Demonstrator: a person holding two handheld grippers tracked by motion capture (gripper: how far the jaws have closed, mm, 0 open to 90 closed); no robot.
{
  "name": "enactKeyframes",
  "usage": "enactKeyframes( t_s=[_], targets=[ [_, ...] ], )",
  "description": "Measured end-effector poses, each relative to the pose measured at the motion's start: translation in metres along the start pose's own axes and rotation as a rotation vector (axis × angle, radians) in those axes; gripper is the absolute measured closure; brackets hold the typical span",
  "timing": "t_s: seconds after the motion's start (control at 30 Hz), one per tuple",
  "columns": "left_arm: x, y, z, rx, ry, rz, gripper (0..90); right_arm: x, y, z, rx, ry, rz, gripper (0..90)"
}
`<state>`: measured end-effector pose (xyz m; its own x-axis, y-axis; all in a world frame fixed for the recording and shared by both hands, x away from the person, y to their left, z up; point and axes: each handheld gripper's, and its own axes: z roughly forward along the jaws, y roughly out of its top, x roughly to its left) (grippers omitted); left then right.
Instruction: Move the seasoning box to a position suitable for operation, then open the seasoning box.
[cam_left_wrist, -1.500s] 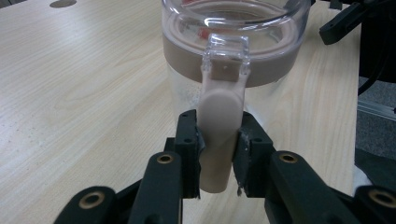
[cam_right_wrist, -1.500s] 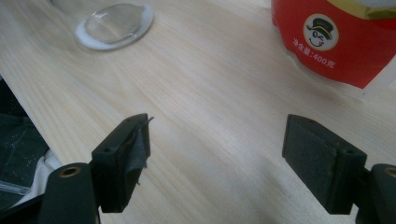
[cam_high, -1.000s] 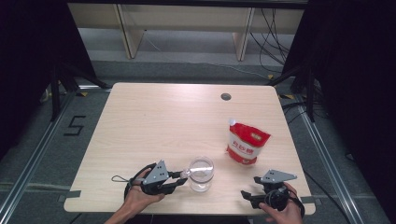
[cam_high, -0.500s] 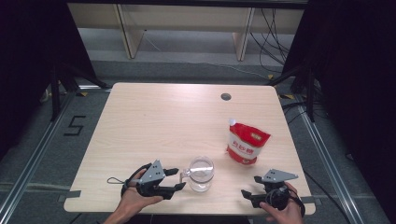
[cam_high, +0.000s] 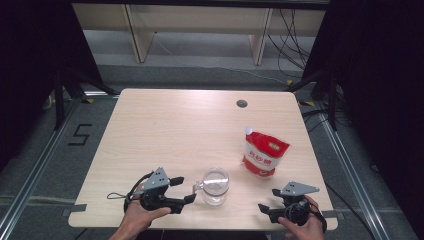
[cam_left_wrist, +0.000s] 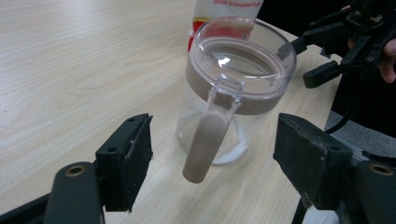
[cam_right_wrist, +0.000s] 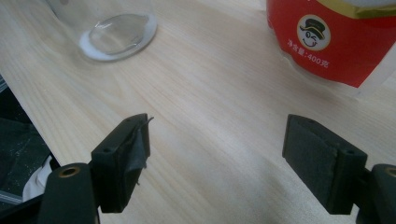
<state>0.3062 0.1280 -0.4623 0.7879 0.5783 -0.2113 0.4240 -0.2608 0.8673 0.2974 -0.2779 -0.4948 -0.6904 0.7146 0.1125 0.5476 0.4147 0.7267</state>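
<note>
My left gripper (cam_high: 186, 190) has just been opening; its jaws stand apart on either side of the jug's handle (cam_left_wrist: 206, 142) without touching it. The jug (cam_high: 215, 186) stands near the table's (cam_high: 190, 125) front edge, the red pouch (cam_high: 265, 156) beyond it. My right gripper (cam_high: 266, 210) hangs open, empty.

Even overhead light, dark surroundings, soft focus

Counter (cam_high: 165, 130): light wood, round cable port (cam_high: 242, 103) | Floor (cam_high: 200, 75): grey, marked "5" (cam_high: 80, 135) | Surround: black curtains (cam_high: 30, 60); shelving (cam_high: 200, 20) behind
</note>
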Motion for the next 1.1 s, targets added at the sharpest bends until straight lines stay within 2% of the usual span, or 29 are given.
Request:
enactKeyframes(
  t_s=[0.03, 0.13, 0.17, 0.2, 0.23, 0.3, 0.33, 0.37, 0.43, 0.5, 0.53, 0.63, 0.73, 0.77, 0.8, 0.87, 0.9, 0.97, 1.07, 1.1],
  targets=[
    [-0.002, 0.0, 0.001, -0.007, -0.003, -0.013, 28.0, 0.0, 0.0, 0.0, 0.001, -0.001, 0.001, 24.0],
    [-0.003, 0.002, 0.0, 0.006, 0.006, -0.009, 28.2, 0.0, 0.0, 0.0, 0.001, -0.003, -0.001, 24.1],
    [-0.003, 0.003, 0.0, -0.003, 0.002, -0.015, 28.2, -0.001, 0.0, 0.0, -0.003, -0.003, -0.005, 24.0],
    [-0.004, 0.004, 0.0, 0.001, 0.005, -0.008, 28.6, 0.0, 0.0, -0.002, -0.004, -0.021, 0.009, 24.0],
    [-0.005, 0.005, -0.001, -0.004, 0.009, -0.013, 29.1, 0.0, 0.0, -0.001, 0.001, -0.011, 0.011, 24.0],
    [-0.006, 0.007, -0.001, -0.012, -0.003, -0.009, 29.3, 0.001, 0.0, -0.002, -0.003, -0.022, 0.013, 24.0],
    [-0.008, 0.008, -0.001, -0.008, 0.006, -0.01, 29.5, 0.002, -0.001, -0.001, 0.002, -0.006, 0.03, 23.9],
    [-0.009, 0.009, 0.0, -0.017, 0.001, -0.009, 29.7, -0.001, 0.0, -0.001, 0.008, 0.012, -0.008, 24.0],
    [-0.01, 0.01, 0.0, -0.011, -0.008, 0.003, 30.6, 0.002, 0.0, -0.002, 0.004, -0.015, 0.007, 24.0],
    [-0.011, 0.012, 0.001, -0.008, -0.008, 0.016, 32.4, 0.001, 0.0, -0.001, 0.003, -0.005, 0.003, 23.9],
    [-0.012, 0.013, 0.001, -0.01, -0.007, 0.015, 35.4, 0.001, -0.001, -0.001, 0.0, -0.014, 0.007, 23.9],
    [-0.014, 0.016, 0.005, -0.022, -0.013, 0.015, 40.7, 0.0, -0.001, -0.002, -0.002, 0.001, 0.008, 23.9],
    [-0.016, 0.019, 0.005, -0.035, -0.01, 0.032, 49.7, 0.003, -0.002, -0.004, 0.003, -0.009, 0.039, 23.6],
    [-0.016, 0.02, 0.005, -0.039, -0.008, 0.043, 52.6, 0.001, -0.001, -0.003, -0.01, -0.021, 0.01, 23.6],
    [-0.017, 0.021, 0.005, -0.044, -0.007, 0.05, 55.1, 0.003, -0.002, -0.003, -0.005, -0.017, 0.037, 23.6],
    [-0.018, 0.023, 0.004, -0.05, 0.004, 0.065, 61.1, 0.001, -0.001, -0.003, -0.003, -0.006, 0.021, 23.4],
    [-0.018, 0.025, 0.004, -0.045, 0.011, 0.089, 63.6, 0.001, -0.001, -0.003, -0.003, -0.01, 0.019, 23.4],
    [-0.018, 0.025, 0.006, -0.048, 0.02, 0.089, 68.9, 0.001, -0.001, -0.003, -0.005, -0.014, 0.015, 23.4],
    [-0.017, 0.026, 0.007, -0.055, 0.038, 0.116, 75.9, 0.002, 0.0, -0.003, -0.004, -0.014, 0.026, 23.4],
    [-0.017, 0.026, 0.007, -0.066, 0.04, 0.116, 78.1, 0.002, 0.0, -0.003, -0.008, -0.018, 0.009, 23.5]
  ],
)
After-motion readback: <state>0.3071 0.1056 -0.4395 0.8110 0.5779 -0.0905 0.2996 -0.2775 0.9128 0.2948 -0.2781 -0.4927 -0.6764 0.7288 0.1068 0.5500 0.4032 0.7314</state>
